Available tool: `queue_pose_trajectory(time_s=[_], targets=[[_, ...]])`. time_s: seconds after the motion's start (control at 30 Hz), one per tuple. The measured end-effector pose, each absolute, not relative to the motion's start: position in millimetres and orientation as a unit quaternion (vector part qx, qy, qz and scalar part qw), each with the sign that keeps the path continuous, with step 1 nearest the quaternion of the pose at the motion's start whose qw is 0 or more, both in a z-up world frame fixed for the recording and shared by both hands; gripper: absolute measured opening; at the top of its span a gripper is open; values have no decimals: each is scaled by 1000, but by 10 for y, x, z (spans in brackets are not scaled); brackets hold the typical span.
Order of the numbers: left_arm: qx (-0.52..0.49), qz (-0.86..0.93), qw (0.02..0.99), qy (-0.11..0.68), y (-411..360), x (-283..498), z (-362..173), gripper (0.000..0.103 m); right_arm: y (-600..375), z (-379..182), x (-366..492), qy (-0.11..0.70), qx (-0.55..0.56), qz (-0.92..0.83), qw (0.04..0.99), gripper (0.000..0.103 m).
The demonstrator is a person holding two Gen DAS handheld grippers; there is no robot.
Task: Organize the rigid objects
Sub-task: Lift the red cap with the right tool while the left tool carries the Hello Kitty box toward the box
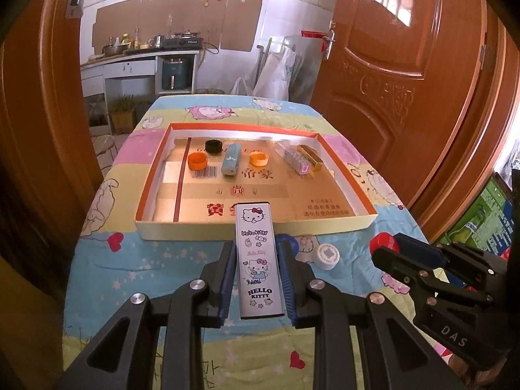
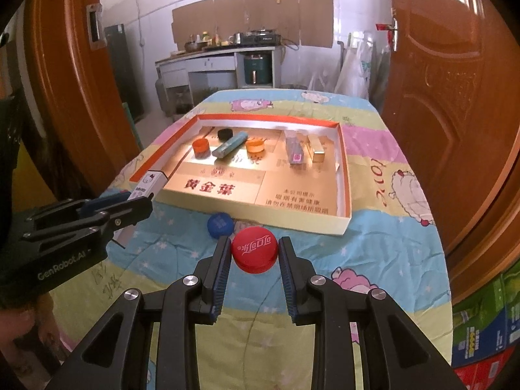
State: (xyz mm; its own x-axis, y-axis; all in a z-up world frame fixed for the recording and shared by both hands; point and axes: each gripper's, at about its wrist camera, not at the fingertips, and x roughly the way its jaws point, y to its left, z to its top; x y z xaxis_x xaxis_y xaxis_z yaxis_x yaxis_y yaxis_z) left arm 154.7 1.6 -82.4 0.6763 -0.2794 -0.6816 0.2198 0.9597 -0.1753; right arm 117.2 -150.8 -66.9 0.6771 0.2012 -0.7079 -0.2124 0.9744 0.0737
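My left gripper (image 1: 256, 248) is shut on a white Hello Kitty box (image 1: 257, 260), held lengthwise above the cloth, its far end over the near wall of the cardboard tray (image 1: 256, 230). My right gripper (image 2: 254, 243) is shut on a red Coca-Cola bottle cap (image 2: 254, 249), just in front of the tray (image 2: 345, 175). The tray holds an orange cap (image 1: 197, 161), a black cap (image 1: 214, 146), a light blue box (image 1: 230, 160), a yellow-orange cap (image 1: 259, 159), a clear box (image 1: 297, 161) and a gold box (image 1: 310, 156).
A blue cap (image 2: 220, 225) and a white cap (image 1: 327, 256) lie on the cartoon-print cloth (image 1: 130, 269) in front of the tray. Wooden doors (image 1: 406, 74) stand on both sides. Coloured cartons (image 2: 487, 318) sit on the floor at right.
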Motion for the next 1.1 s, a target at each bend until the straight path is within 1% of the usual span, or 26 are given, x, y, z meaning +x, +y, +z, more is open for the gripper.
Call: queue_pose_trajectory(time_s=[0.63, 1.1], targets=[[-44, -163, 912, 373, -261, 1950, -678, 27, -1735, -524, 1546, 368, 13, 94, 925, 31], [-39, -173, 901, 396, -564, 2392, -819, 27, -1904, -644, 1980, 381, 26, 100, 919, 31]])
